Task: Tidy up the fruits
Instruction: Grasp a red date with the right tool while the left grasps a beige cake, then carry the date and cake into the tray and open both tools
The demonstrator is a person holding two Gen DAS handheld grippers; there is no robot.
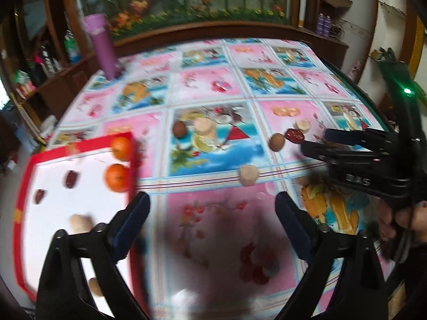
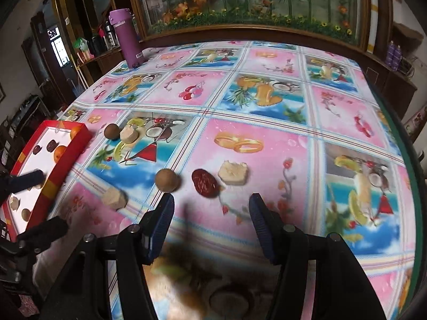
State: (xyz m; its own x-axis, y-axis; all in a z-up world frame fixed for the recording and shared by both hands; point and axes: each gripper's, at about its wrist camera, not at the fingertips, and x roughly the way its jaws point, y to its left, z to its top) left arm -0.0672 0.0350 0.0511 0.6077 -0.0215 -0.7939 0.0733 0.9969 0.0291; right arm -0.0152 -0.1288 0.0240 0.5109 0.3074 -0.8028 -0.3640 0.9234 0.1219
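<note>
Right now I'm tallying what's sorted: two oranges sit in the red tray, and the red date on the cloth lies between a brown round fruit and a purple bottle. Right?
Not quite. The oranges are in the red tray, but the date lies between the brown round fruit and a pale fruit chunk, as the right wrist view shows. The purple bottle stands at the table's far corner.

Setting: I am working in a home, a living or dining room. Table (image 2: 267, 61) covered with a glossy oilcloth (image 2: 267, 160) printed with fruit and flowers. Behind it, a dark wooden cabinet (image 2: 267, 33) framing a glass panel of artificial flowers and bamboo (image 2: 240, 0). Side shelves (image 1: 40, 74) crowded with bottles; purple flask (image 2: 129, 41) on table
</note>
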